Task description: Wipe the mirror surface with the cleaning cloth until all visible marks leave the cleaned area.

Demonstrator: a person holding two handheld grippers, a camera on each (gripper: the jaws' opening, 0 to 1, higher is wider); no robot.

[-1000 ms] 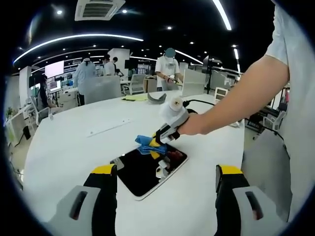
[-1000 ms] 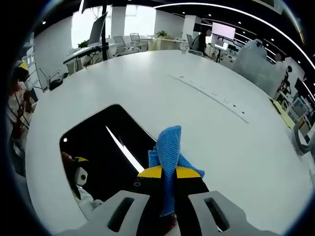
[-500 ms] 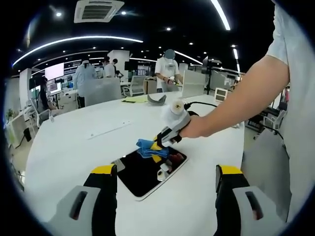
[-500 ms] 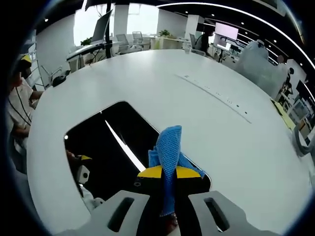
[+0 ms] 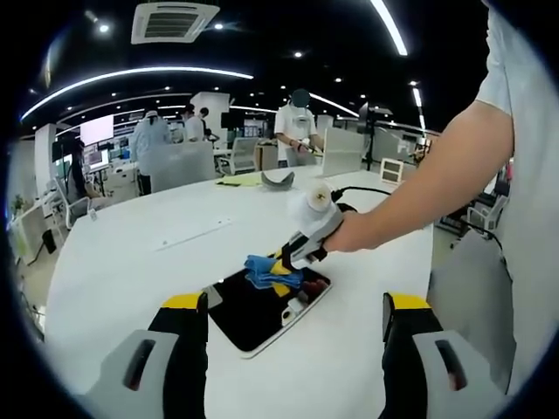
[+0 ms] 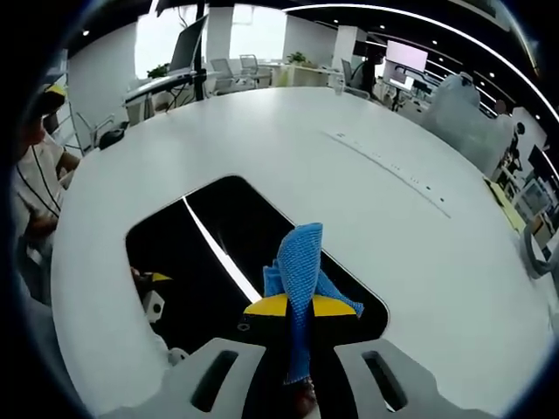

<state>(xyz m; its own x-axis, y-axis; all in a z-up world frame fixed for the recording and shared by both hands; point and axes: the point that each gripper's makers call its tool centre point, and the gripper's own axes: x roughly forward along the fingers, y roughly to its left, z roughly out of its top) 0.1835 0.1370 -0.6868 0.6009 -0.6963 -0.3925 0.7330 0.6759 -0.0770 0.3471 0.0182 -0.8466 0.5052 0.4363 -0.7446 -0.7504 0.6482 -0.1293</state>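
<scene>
cloth (image 6: 300, 262) slid further onto mirror (image 6: 218, 253) | right claw (image 6: 300, 307) clamps it | left claw (image 5: 293, 305) spread | white table (image 5: 113, 262), apparently bare

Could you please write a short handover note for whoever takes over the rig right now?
Right gripper: shut on the blue cleaning cloth, held over the mirror.
Left gripper: open, holding nothing, hanging short of the mirror's near edge.
The mirror lies flat on the white table.
Done: cloth gripped and brought to the mirror.
Left: wipe the mirror; whether marks remain cannot be told.
</scene>
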